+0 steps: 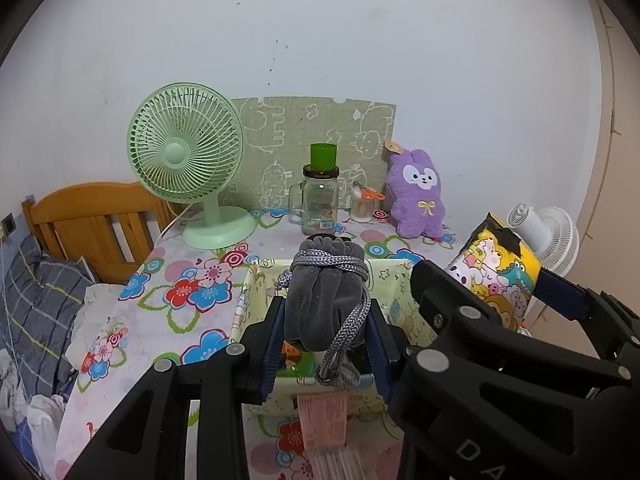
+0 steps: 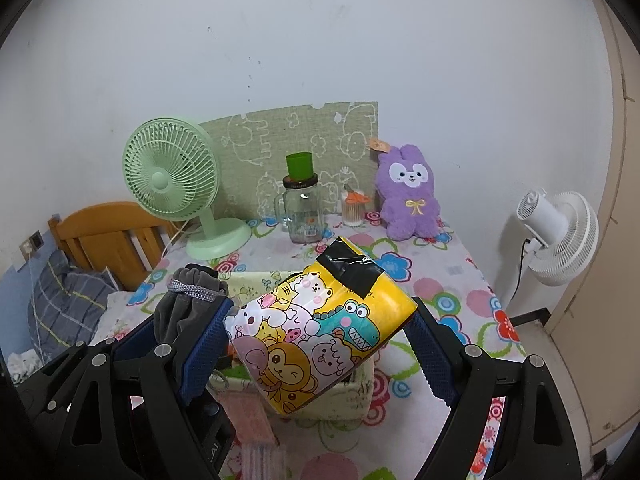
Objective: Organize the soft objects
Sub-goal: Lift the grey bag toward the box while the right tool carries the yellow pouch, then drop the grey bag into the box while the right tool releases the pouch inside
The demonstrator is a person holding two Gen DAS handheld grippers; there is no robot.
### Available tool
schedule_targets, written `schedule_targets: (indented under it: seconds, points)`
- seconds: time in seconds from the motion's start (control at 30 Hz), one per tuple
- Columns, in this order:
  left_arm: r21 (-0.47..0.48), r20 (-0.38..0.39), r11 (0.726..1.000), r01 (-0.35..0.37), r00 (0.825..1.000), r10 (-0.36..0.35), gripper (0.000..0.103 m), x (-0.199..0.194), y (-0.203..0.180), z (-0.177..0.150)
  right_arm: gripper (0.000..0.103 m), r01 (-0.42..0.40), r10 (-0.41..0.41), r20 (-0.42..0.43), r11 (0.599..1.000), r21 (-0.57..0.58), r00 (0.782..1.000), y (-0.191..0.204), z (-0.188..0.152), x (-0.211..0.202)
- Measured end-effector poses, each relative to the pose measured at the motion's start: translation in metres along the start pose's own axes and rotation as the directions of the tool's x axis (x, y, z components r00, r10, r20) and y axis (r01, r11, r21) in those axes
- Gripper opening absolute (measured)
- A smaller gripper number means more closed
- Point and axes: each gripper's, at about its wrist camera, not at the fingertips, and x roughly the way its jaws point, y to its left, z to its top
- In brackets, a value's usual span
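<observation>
Pouch point(image 1: 324, 300), grey velvet with a braided cord, sits pinched between the left gripper's point(image 1: 325, 346) blue pads, above the fabric bin point(image 1: 256, 284) near the table's point(image 1: 192, 320) front edge. The flowered cloth lies bare to the bin's left, up to the green fan point(image 1: 186, 148) at the back left corner. A glass jar point(image 1: 320, 200) and a purple plush point(image 1: 418, 194) line the back edge. The table's left edge drops to bedding. The right gripper crowds in from the right with a glossy tissue pack point(image 1: 496, 272).

Right wrist view: the pack point(image 2: 320, 332), soft, rounded and cartoon-printed, fills the right gripper point(image 2: 316, 354), whose widely spread fingers point(image 2: 430, 360) press its two ends. It hangs tilted over the bin point(image 2: 360, 392). Bare table runs to the right edge, with a white fan point(image 2: 556, 236) beyond it.
</observation>
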Motion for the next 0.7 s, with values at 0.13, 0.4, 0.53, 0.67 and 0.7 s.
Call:
schedule_targets:
  seconds: [0.13, 0.4, 0.53, 0.67, 0.7]
  points:
    - [0.001, -0.002, 1.000, 0.006, 1.000, -0.006, 0.039, 0.011, 0.000, 0.004, 0.087, -0.015, 0.015, -0.005, 1.000, 0.004, 1.000, -0.002, 0.003, 0.013]
    - [-0.002, -0.036, 1.000, -0.009, 0.999, 0.009, 0.041, 0.038, 0.001, 0.007, 0.087, -0.019, 0.019, -0.021, 1.000, -0.004, 1.000, -0.004, 0.007, 0.041]
    - [-0.011, -0.059, 1.000, -0.011, 0.998, 0.010, 0.043, 0.051, 0.005, 0.007, 0.087, -0.019, 0.019, -0.032, 1.000, -0.008, 0.999, -0.003, 0.007, 0.054]
    - [-0.013, -0.076, 1.000, -0.018, 0.997, 0.017, 0.055, 0.063, 0.007, 0.005, 0.087, -0.024, 0.023, -0.052, 1.000, -0.009, 0.998, -0.003, 0.005, 0.067]
    - [-0.014, -0.079, 1.000, -0.020, 0.997, 0.018, 0.060, 0.065, 0.008, 0.004, 0.087, -0.024, 0.024, -0.058, 1.000, -0.010, 0.998, -0.003, 0.005, 0.072]
